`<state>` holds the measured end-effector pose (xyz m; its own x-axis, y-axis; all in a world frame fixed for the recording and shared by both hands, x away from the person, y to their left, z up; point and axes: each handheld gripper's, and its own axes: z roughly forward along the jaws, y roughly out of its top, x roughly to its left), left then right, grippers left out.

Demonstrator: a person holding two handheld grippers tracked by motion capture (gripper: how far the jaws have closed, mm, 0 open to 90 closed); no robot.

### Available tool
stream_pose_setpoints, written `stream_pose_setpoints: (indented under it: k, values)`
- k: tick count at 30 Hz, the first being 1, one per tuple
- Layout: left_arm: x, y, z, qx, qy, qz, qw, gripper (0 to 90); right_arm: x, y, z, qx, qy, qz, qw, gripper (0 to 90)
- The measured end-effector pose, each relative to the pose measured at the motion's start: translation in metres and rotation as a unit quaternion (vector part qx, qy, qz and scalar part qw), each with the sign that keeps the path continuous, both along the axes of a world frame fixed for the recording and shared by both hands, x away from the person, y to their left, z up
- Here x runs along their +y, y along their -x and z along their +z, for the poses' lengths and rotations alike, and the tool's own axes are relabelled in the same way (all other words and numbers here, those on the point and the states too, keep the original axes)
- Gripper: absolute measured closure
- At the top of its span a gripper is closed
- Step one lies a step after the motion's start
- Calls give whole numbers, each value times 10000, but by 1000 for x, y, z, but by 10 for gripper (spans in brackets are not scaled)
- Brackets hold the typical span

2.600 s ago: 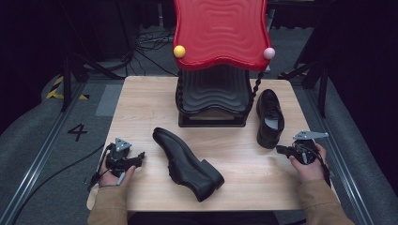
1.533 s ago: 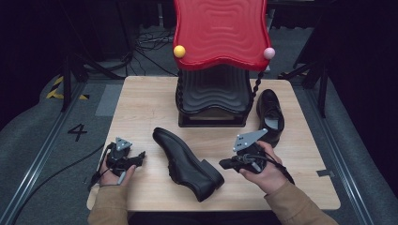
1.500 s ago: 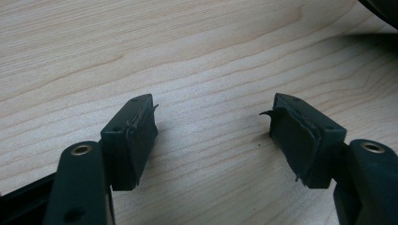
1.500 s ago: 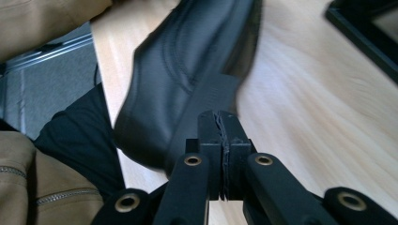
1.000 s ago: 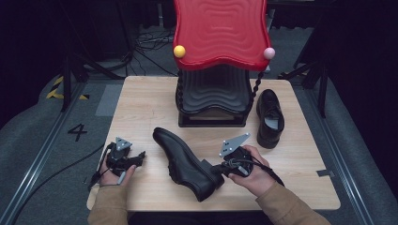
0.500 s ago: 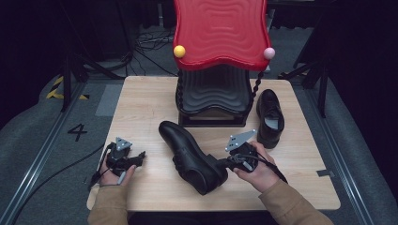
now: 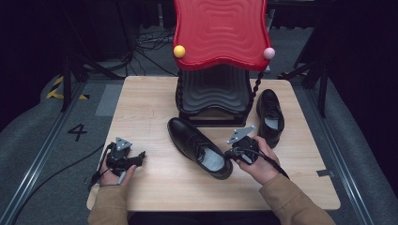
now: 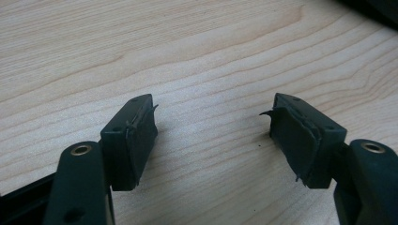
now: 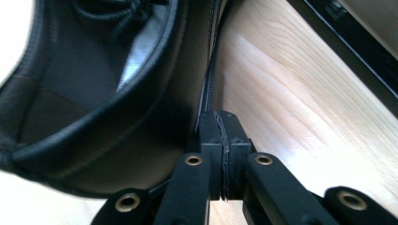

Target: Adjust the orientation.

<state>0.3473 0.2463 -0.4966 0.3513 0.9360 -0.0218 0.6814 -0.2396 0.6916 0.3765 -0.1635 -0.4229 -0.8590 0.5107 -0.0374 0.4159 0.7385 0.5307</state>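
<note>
Pressing right gripper (image 7: pixel 231 153), jaws together, against near shoe (image 7: pixel 199 147) heel, table (image 7: pixel 141 103) centre. Rack (image 7: pixel 213 96) at 12 o'clock, second shoe (image 7: pixel 270 117) at 2. Left gripper (image 7: pixel 138 158) jaws apart, empty.

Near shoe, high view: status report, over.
Right hand-held gripper shut, at near shoe heel. Left hand-held gripper open, empty. Red rack close behind shoe toe.

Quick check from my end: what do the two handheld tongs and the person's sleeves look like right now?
Both tongs are black. The left tongs and right tongs each carry a grey three-cornered plate on top and trail a black cable. Close up, the jaw arms show brass-coloured rivets, and the left pads have frayed rubber edges. The person wears tan sleeves.
</note>
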Motion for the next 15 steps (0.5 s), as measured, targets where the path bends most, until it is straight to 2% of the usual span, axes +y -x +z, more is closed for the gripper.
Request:
stream_pose_setpoints:
  k: [7,9,15]
  values:
    - [0,0,0,0,1,0,10000,322,-5,-19,-14,79,250,-245,9994,891]
    - [0,0,0,-5,0,2,10000,322,-7,-22,-15,196,95,-309,9993,871]
    - [0,0,0,-2,3,2,10000,323,-11,-23,-11,149,-19,-351,9993,863]
